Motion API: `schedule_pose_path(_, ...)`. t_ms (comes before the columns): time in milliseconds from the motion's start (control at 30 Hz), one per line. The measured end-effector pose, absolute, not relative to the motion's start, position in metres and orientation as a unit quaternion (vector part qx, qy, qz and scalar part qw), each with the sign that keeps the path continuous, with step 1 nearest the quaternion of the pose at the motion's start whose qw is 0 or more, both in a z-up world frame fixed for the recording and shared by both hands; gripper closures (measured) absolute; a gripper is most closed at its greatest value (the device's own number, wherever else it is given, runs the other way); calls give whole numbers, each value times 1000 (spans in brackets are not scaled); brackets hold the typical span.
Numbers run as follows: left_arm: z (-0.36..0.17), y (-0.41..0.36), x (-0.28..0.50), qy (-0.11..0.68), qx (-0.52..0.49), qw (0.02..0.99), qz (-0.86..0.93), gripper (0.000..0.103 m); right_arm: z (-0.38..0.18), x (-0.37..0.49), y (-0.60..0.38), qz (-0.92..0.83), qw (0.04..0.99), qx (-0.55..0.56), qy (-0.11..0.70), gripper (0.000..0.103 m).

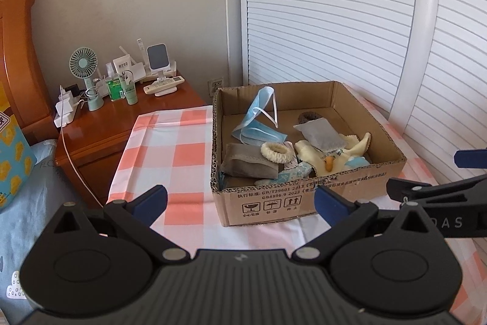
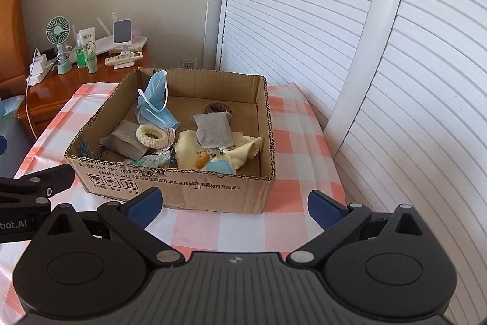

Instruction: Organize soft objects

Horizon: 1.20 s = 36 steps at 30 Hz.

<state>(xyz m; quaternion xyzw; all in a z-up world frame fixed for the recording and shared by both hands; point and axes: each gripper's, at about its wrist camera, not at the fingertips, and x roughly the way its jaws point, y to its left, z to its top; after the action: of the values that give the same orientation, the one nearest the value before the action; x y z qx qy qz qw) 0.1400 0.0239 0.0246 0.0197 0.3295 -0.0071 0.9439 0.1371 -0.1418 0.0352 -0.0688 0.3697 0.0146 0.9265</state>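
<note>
I am holding my left claw (image 1: 240,200) and my right claw (image 2: 234,200) with jaws spread apart and nothing between them, both hovering short of the near wall of the open brown cardboard box (image 2: 188,188). The box is sitting on the table covered by a pink-and-white checked cloth (image 1: 170,148), toward its far edge beside the white louvred doors (image 2: 334,35).

Inside the box the soft objects are lying loose:
- a blue pleated face mask (image 2: 155,102), leaning at the far left corner;
- a grey fabric pouch (image 2: 124,142), with a cream ribbed hair tie (image 2: 152,136) touching it;
- a grey sachet (image 2: 213,130), resting on a pale yellow cloth (image 2: 243,148);
- a dark brown scrunchie (image 2: 217,108) near the far wall.

I am judging collection to be finished or nearly so: no soft object is showing on the cloth outside the box. Any remaining work appears to be tidying inside.
</note>
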Motion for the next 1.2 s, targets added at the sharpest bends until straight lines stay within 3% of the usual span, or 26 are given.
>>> schedule_pose_path(1200,28,21,140,333,20,943,-6,1,40,135,-146,6,930,-63,361,0)
